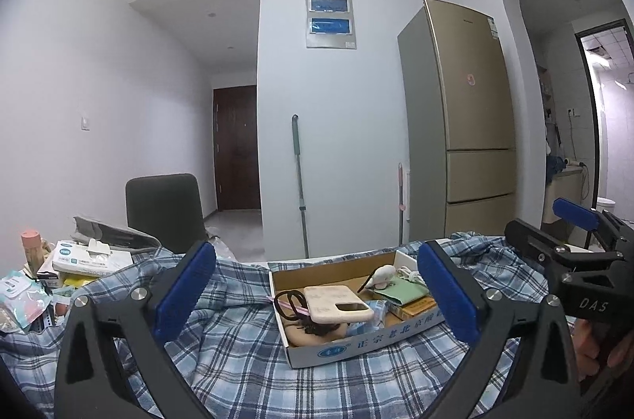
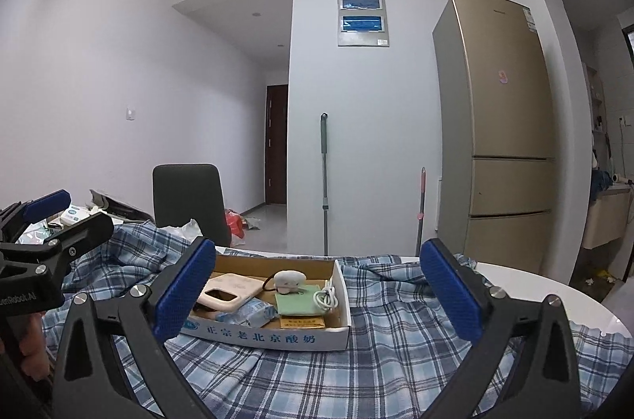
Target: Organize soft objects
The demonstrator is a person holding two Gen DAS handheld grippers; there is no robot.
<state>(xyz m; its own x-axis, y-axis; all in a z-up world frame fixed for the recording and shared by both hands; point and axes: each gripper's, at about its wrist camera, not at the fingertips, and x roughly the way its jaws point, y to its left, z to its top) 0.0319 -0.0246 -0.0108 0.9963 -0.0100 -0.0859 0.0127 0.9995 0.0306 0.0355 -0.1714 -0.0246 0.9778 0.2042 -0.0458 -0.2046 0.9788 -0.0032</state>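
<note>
A blue plaid cloth (image 1: pixel 237 359) (image 2: pixel 396 339) lies rumpled across the table. On it stands a shallow cardboard box (image 1: pixel 356 343) (image 2: pixel 277 336). The box holds a cream phone case (image 1: pixel 337 304) (image 2: pixel 230 290), black hair ties (image 1: pixel 287 300), a small white plush (image 1: pixel 382 276) (image 2: pixel 289 280), a green pouch (image 1: pixel 400 294) (image 2: pixel 297 302), a white cable (image 2: pixel 327 296) and a tissue packet (image 2: pixel 253 312). My left gripper (image 1: pixel 317 292) (image 2: pixel 63 219) is open just above the cloth, short of the box. To its right my right gripper (image 2: pixel 317 290) (image 1: pixel 554 226) is open too, with nothing between its fingers.
Left of the cloth lie a tissue box (image 1: pixel 91 256), snack packets (image 1: pixel 20 300) and a pink-capped bottle (image 1: pixel 31 240). A dark chair (image 1: pixel 164 209) stands behind the table. The white tabletop (image 2: pixel 535 288) shows bare at the right. A fridge (image 1: pixel 471 117) and mop (image 1: pixel 299 181) stand at the far wall.
</note>
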